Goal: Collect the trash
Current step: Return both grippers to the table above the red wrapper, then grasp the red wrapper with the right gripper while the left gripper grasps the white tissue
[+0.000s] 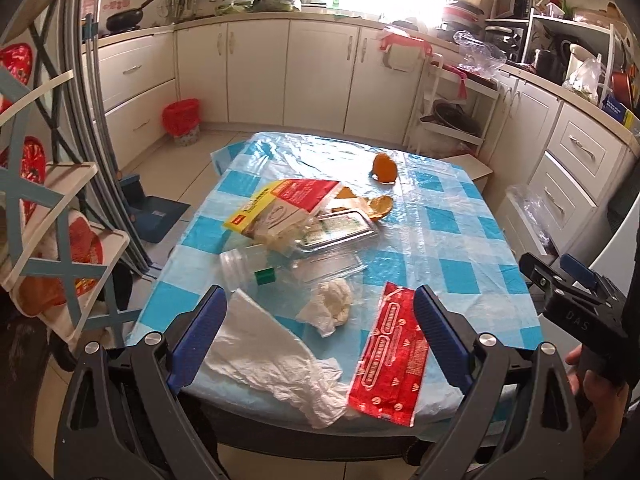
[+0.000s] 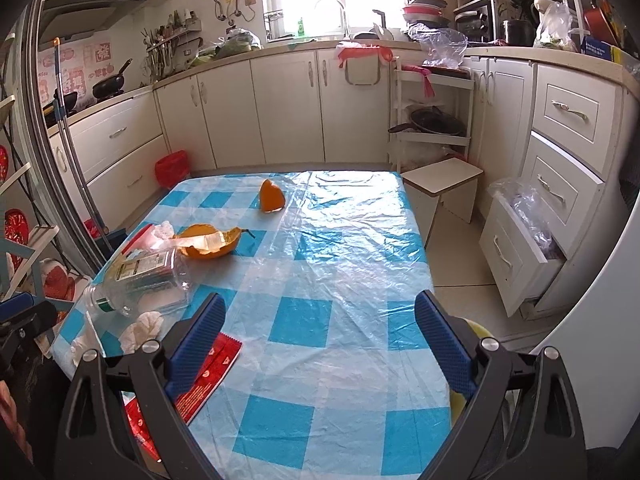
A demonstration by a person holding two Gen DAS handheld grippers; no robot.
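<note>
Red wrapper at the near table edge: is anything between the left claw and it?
Nothing visible. The red wrapper lies flat just ahead of the open left claw, by its right finger, with the flat tissue alongside, not over it.

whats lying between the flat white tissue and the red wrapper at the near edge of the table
In the left wrist view, a crumpled tissue ball sits between the flat white tissue and the red wrapper, on bare tablecloth.
</note>
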